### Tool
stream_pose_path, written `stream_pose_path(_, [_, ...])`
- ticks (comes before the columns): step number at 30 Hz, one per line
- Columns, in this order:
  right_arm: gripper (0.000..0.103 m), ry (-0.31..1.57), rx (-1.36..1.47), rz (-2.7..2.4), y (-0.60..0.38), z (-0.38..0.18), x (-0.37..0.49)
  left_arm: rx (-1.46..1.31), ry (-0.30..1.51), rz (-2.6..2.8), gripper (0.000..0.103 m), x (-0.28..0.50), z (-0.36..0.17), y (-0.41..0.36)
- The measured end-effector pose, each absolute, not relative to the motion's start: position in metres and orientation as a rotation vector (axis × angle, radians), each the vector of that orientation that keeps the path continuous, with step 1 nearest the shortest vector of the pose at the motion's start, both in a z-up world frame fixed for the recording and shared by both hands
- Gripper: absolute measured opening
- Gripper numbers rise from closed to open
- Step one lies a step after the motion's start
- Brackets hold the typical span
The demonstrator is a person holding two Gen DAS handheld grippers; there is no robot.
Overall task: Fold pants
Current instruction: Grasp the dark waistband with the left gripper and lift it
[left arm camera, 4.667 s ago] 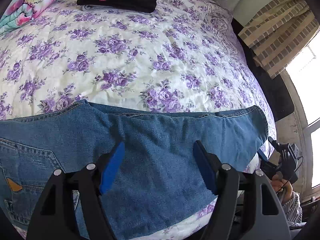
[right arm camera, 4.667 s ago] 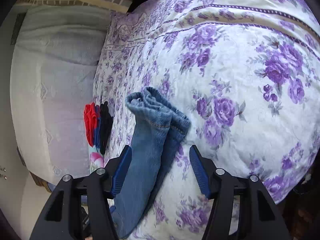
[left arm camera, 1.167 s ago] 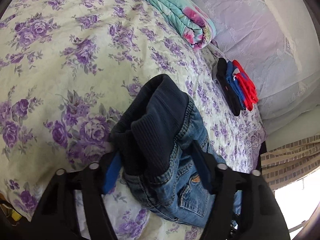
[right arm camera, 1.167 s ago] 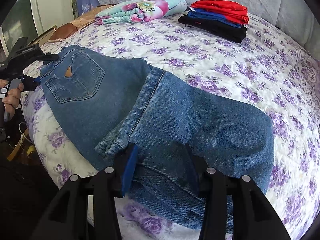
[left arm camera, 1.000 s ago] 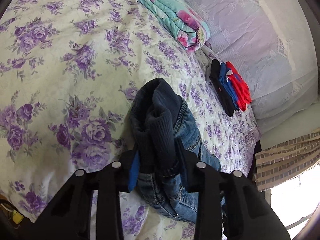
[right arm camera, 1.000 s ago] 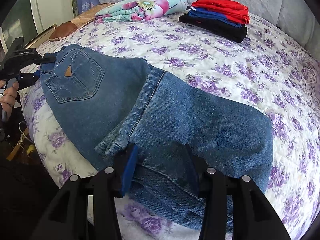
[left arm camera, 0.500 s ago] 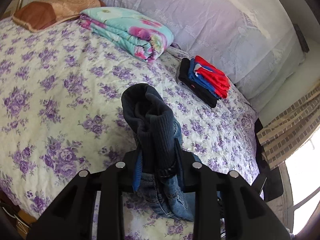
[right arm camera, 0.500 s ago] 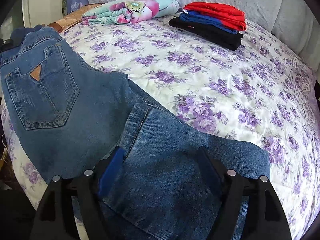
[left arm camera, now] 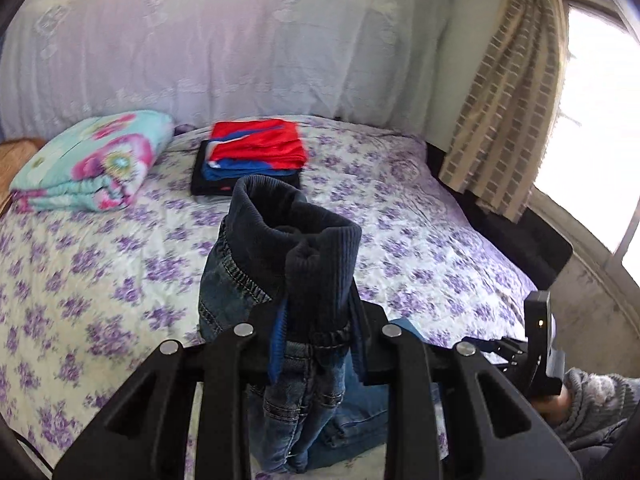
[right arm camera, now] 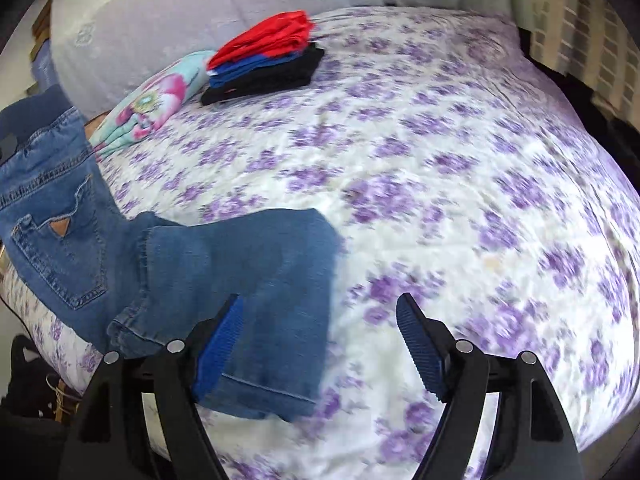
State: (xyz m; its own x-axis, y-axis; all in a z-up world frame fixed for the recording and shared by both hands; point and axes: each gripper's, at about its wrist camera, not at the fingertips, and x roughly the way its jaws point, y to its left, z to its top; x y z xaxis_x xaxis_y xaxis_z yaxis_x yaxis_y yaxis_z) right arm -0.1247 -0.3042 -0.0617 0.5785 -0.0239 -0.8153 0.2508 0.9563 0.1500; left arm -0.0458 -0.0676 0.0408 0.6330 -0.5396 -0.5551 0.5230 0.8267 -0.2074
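Left gripper (left arm camera: 316,344) is clamped on the dark ribbed waistband of the blue denim pants (left arm camera: 288,288), holding that end bunched and raised above the near edge of the white bedspread printed with purple flowers (left arm camera: 100,280). Right gripper (right arm camera: 320,344) has its blue-padded fingers (right arm camera: 224,340) spread apart with nothing between them, its left finger over the near hem of the pant legs. From the right wrist camera, the pants (right arm camera: 224,268) have their legs lying flat on the near left part of the bedspread (right arm camera: 480,200), while the pocketed seat rises up at the far left. A folded stack of red, blue and black clothes (left arm camera: 252,156) sits at the far side, just right of a folded turquoise floral blanket (left arm camera: 92,160). A beige checked curtain (left arm camera: 504,92) hangs at the right.
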Motion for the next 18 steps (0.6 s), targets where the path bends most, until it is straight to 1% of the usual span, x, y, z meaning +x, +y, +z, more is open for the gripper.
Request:
stream_pose_path(4, [0.078, 0.935, 0.335, -0.265, -0.342, -0.066, -0.149, 0.097, 0.686, -0.779, 0.024, -0.057, 0.014, -0.135])
stream_pose_path(8, [0.078, 0.939, 0.377, -0.315, -0.366, -0.07, -0.164, 0.266, 0.761, -0.958, 0.024, -0.078, -0.039, -0.201])
stream_pose_path(11, [0.078, 0.941, 0.385, -0.311, -0.372, -0.071, -0.165, 0.406, 0.798, -0.978, 0.025, -0.089, -0.081, -0.237])
stream_pose_path(13, [0.078, 0.921, 0.374, -0.296, -0.371, -0.066, -0.164, 0.449, 0.771, -0.98, 0.027, -0.094, -0.087, -0.247])
stream_pose_path(15, [0.078, 0.887, 0.376, -0.266, -0.367, -0.056, -0.159, 0.452, 0.746, -0.994, 0.035, -0.097, -0.085, -0.247])
stream_pose_path(16, [0.078, 0.868, 0.384, -0.246, -0.366, -0.05, -0.155, 0.453, 0.739, -1.012, 0.044, -0.1, -0.082, -0.248])
stream_pose_path(17, [0.078, 0.843, 0.395, -0.221, -0.363, -0.043, -0.149, 0.456, 0.728, -1.029, 0.055, -0.104, -0.078, -0.248])
stream_pose_path(18, [0.078, 0.825, 0.403, -0.194, -0.36, -0.035, -0.142, 0.463, 0.708, -1.028, 0.062, -0.109, -0.073, -0.245])
